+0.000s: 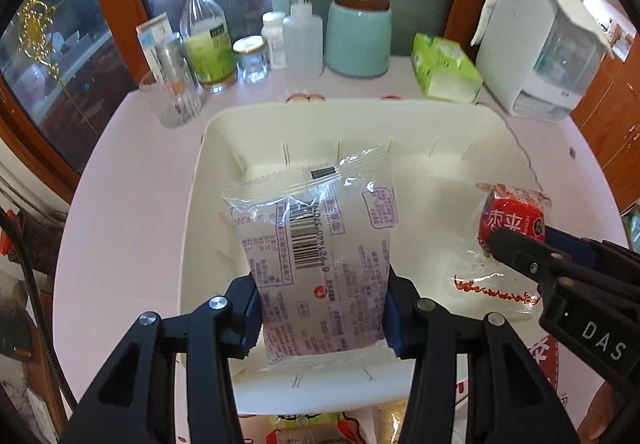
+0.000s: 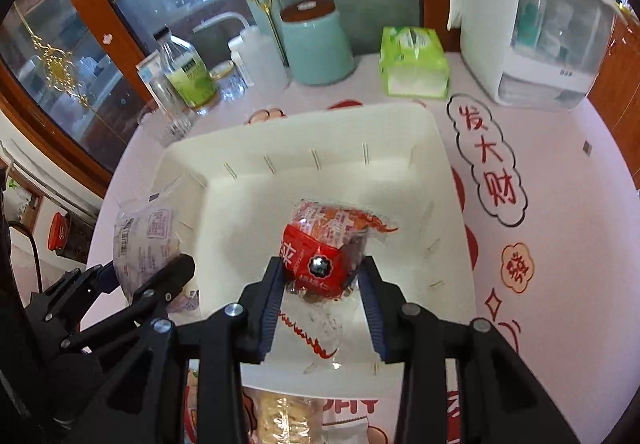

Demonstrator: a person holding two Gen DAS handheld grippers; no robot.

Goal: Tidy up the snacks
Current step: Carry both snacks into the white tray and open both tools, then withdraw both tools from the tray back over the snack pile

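My left gripper (image 1: 322,314) is shut on a clear snack packet with purple print and a barcode (image 1: 316,264), held over the white bin (image 1: 224,148). In the right wrist view the same packet (image 2: 144,244) and left gripper (image 2: 160,280) show at the left over the white bin (image 2: 400,132). My right gripper (image 2: 320,304) is shut on a red snack in a clear wrapper (image 2: 324,256), also above the bin's floor. From the left wrist view, that red snack (image 1: 510,220) and the right gripper (image 1: 516,248) sit at the right.
Behind the bin stand a teal jar (image 1: 358,40), a green tissue pack (image 1: 446,68), a white appliance (image 1: 540,44), bottles (image 1: 206,40) and a drinking glass (image 1: 174,100). More snack packets (image 2: 288,420) lie on the pink printed tablecloth (image 2: 540,244) near the bin's front edge.
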